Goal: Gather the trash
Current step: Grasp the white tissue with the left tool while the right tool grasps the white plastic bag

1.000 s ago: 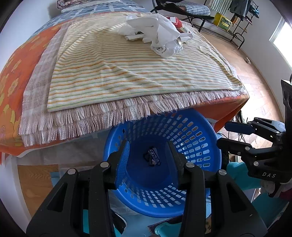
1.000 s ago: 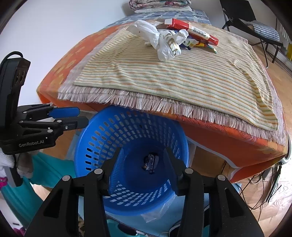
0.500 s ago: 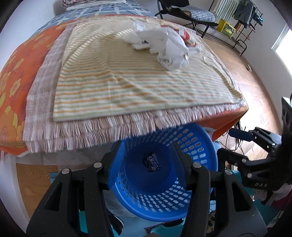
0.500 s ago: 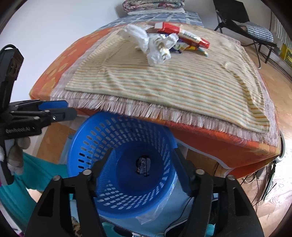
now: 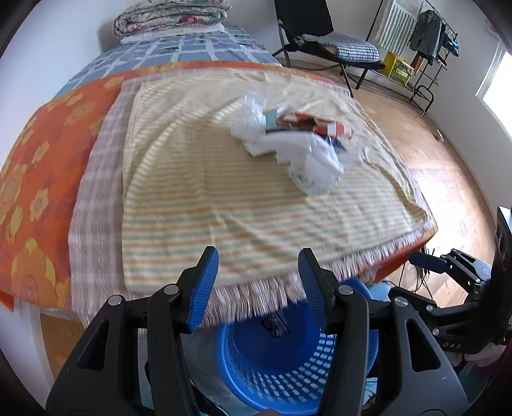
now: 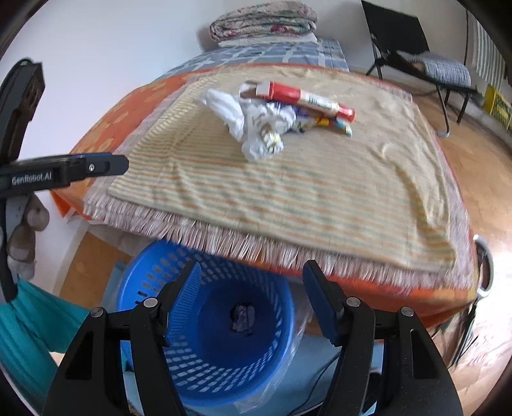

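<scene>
A pile of trash lies on the striped cloth (image 5: 224, 198) over the bed: a crumpled white plastic bag (image 5: 313, 166) (image 6: 256, 128), a red carton (image 6: 307, 99) and a few colourful wrappers (image 6: 332, 123). Below the bed's fringed edge stands a blue perforated basket (image 5: 272, 377) (image 6: 208, 368) with one small dark wrapper (image 5: 276, 323) (image 6: 243, 316) at its bottom. My left gripper (image 5: 258, 265) (image 6: 105, 164) is open over the cloth's fringe, holding nothing. My right gripper (image 6: 252, 275) (image 5: 412, 276) is open above the basket, also holding nothing.
Folded blankets (image 6: 262, 19) sit at the bed's far end. A black folding chair (image 5: 323, 44) and a clothes rack (image 5: 428, 35) stand on the wooden floor to the right. A person's teal sleeve (image 6: 19, 326) shows at the lower left.
Both grippers have risen and tipped up toward the bed, so the basket has slid low in both views. Both pairs of jaws stand wider than a second ago.
</scene>
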Available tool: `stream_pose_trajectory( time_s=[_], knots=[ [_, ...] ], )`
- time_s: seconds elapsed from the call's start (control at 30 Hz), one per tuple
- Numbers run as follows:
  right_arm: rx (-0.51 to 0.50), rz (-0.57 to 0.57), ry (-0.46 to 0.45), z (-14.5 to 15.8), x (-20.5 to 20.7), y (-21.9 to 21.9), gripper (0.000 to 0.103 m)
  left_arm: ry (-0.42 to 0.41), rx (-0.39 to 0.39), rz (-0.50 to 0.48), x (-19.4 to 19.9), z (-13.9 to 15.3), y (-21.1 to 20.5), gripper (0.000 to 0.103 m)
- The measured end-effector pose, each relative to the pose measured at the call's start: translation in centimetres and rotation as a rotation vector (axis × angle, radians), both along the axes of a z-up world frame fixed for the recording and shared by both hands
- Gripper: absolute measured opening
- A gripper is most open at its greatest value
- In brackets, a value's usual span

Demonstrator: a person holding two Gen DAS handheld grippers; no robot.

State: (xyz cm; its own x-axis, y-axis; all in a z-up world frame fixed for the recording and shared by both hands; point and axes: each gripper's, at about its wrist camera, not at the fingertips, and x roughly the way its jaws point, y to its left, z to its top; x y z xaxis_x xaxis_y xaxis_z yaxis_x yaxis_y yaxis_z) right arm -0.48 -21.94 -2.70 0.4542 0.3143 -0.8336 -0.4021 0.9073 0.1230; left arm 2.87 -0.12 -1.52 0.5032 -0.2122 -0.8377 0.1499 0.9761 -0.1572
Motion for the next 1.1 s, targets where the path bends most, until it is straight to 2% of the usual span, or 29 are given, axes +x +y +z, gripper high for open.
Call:
stream_pose_trajectory(
  time_s=[0.2, 0.57, 0.87, 1.1],
  knots=[
    [-0.011, 0.015, -0.058, 1.2, 1.9, 0.2, 0.065, -0.02, -0.013, 0.011, 2.6, 1.2, 0.4, 0.053],
    [0.017, 0.029, -0.07, 1.8, 5.2, 0.5, 0.071, -0.04, -0.079, 0.017, 9.1, 2.9, 1.1, 0.053],
    [0.018, 0.066, -0.098, 1.7, 7.3, 1.9, 0.071, 0.019, -0.139, 0.041, 14.5, 1.2, 1.6, 0.053],
    [0.038, 0.07, -0.078, 0.6, 9.2, 2.3, 0.072, 0.093, -0.186, 0.044, 18.0, -1.3, 1.2, 0.053]
  ],
)
